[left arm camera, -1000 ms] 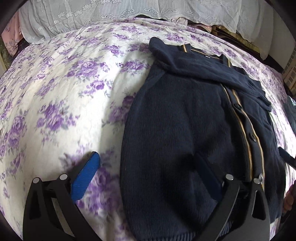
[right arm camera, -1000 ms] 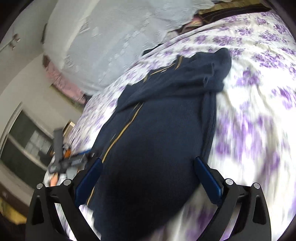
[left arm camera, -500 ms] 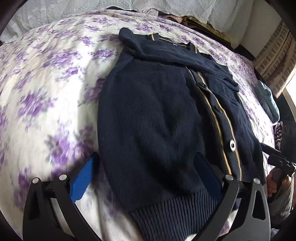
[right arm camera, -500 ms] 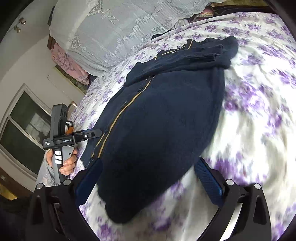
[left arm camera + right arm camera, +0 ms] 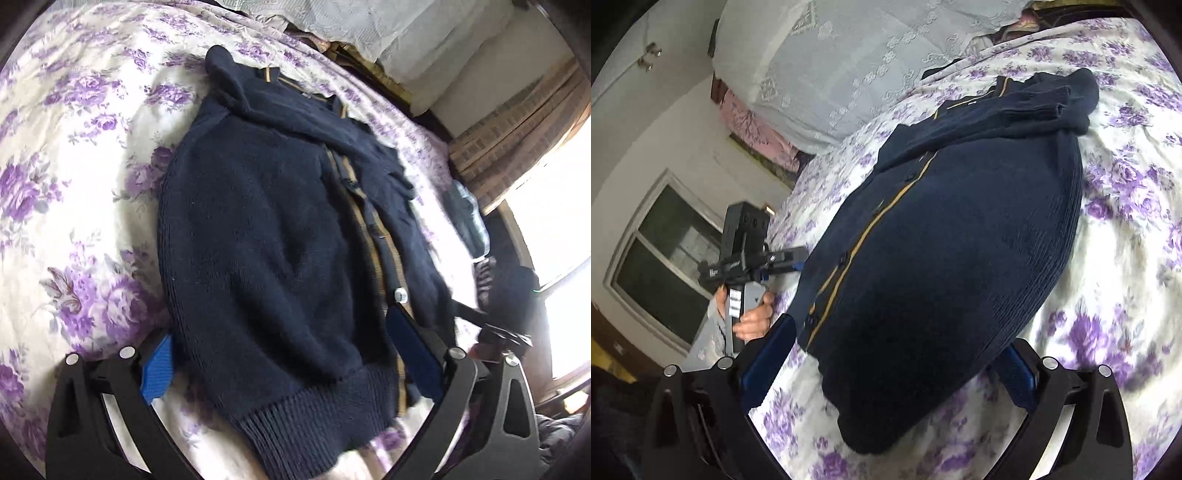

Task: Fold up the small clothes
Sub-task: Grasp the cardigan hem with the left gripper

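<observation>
The left gripper [image 5: 291, 362] stands wide apart, its 2 blue pads straddling the ribbed hem of a navy cardigan [image 5: 266, 236] with nothing held; the left pad [image 5: 159, 369] sits at 8 o'clock over bare bedsheet [image 5: 74, 177], the right pad at 4 o'clock over the button strip. The right gripper [image 5: 886, 369] is also wide and empty, its pads flanking the cardigan's lower end at 8 and 4 o'clock.

The cardigan lies flat on the flowered sheet, buttoned, with tan stripes down the front and the sleeves folded across the chest near the collar at 12 o'clock. In the left wrist view its side edge runs from 11 down to 7 o'clock, with open sheet all along it out to 9 o'clock. In the right wrist view the sheet is free from 1 to 5 o'clock, beside the cardigan's other side edge.

Around the bed: white lace covering [image 5: 849, 66] at 12 o'clock, something pink below it at 10 o'clock, a window [image 5: 665, 266] at 9 o'clock. In the right wrist view a hand [image 5: 750, 317] grips the other tool's handle at 8 o'clock, just beside the cardigan's button side. In the left wrist view a folded grey garment [image 5: 467, 218] lies near the bed's edge at 3 o'clock, with a bright window behind it.
</observation>
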Motion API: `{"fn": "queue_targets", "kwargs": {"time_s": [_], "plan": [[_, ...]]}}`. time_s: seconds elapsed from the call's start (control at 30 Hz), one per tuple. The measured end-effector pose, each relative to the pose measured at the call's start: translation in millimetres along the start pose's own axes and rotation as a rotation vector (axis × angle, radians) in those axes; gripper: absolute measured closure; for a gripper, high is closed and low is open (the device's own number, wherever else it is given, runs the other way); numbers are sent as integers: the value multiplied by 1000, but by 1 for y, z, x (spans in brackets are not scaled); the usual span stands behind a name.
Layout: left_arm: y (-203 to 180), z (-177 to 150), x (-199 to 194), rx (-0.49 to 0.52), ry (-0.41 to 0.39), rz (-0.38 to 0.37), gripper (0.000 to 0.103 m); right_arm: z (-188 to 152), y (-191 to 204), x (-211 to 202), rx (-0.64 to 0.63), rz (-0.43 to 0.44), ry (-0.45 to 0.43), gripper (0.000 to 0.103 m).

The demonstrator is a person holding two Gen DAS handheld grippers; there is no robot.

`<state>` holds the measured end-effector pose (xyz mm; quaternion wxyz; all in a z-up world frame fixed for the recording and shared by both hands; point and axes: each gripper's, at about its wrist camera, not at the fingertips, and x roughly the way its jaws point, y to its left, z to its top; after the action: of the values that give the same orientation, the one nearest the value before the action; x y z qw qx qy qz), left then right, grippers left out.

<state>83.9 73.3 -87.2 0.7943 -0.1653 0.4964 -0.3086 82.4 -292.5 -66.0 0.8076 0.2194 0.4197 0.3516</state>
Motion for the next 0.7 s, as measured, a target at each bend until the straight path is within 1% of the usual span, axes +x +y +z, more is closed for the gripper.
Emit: {"fn": "queue_targets", "kwargs": {"time_s": [0.1, 0.13, 0.17, 0.2, 0.27, 0.33, 0.37, 0.4, 0.43, 0.47, 0.5, 0.53, 0.57, 0.6, 0.63, 0.67, 0.7], "plan": [[-14, -12, -2, 38, 21, -98, 5, -6, 4, -4, -17, 42, 1, 3], [-22, -13, 3, 80, 26, -79, 5, -6, 6, -2, -25, 46, 9, 3], [-26, -11, 8, 108, 32, -40, 5, -4, 6, 2, -31, 39, 21, 3], [-25, -7, 18, 110, 53, -1, 9, 0, 6, 7, -31, 23, 31, 3], [-20, 1, 17, 69, 40, -25, 13, 7, 5, 11, -22, 27, 19, 3], [-8, 0, 12, -2, 24, -45, 35, 7, 4, 9, 2, 53, 6, 3], [-5, -2, 10, -23, 15, -53, 40, 4, 6, 7, -8, 86, 6, 3], [-5, -3, 8, -29, 10, -67, 50, 2, 10, 8, -28, 92, 11, 3], [-6, -4, 7, -22, 10, -69, 61, 1, 13, 10, -53, 64, 13, 6], [-7, -3, 10, -13, 15, -63, 65, 0, 16, 12, -69, 32, 19, 9], [-7, -3, 13, -12, 25, -58, 69, 0, 17, 13, -73, 4, 20, 14], [-7, -3, 14, -17, 30, -57, 72, -1, 16, 10, -66, 1, 7, 19], [-6, -3, 14, -21, 31, -61, 73, -2, 14, 6, -54, 7, -7, 22], [-6, -4, 12, -23, 29, -71, 77, -3, 11, 2, -35, 17, -21, 29], [-6, -4, 10, -19, 25, -85, 78, -4, 7, -1, -16, 24, -30, 33], [-8, -4, 10, -9, 28, -93, 78, -3, 4, 0, -3, 26, -31, 35], [-10, -5, 13, 3, 48, -96, 78, -2, 0, 1, 14, 25, -29, 38]]}}
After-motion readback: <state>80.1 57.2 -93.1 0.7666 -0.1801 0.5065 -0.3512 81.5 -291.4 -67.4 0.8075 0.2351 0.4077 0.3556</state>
